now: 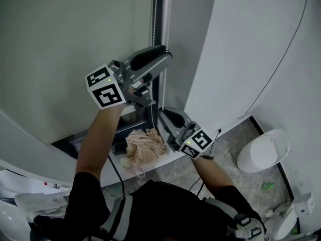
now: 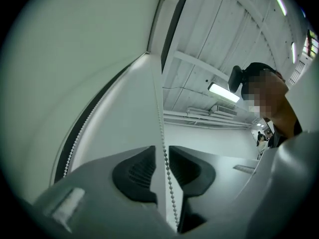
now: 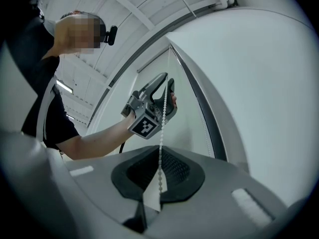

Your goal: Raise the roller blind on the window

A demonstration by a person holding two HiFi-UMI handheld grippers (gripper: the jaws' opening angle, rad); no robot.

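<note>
The pale grey-green roller blind (image 1: 65, 44) hangs over the window at the left. Its white bead chain (image 1: 155, 14) drops in two strands beside the dark window frame (image 1: 160, 87). My left gripper (image 1: 168, 54) is raised high at the chain. In the left gripper view its pads (image 2: 137, 173) stand apart, with one strand of the chain (image 2: 165, 156) in the gap, untouched by either pad. Lower down, my right gripper (image 1: 161, 112) is shut on the bead chain (image 3: 160, 148), which rises taut from its pads to the left gripper (image 3: 152, 108).
A checked cloth (image 1: 145, 143) lies on the sill (image 1: 173, 154) below the grippers. A white wall (image 1: 261, 44) with a thin black cable (image 1: 281, 59) stands to the right. A white rounded bin (image 1: 263, 152) sits on the floor below it.
</note>
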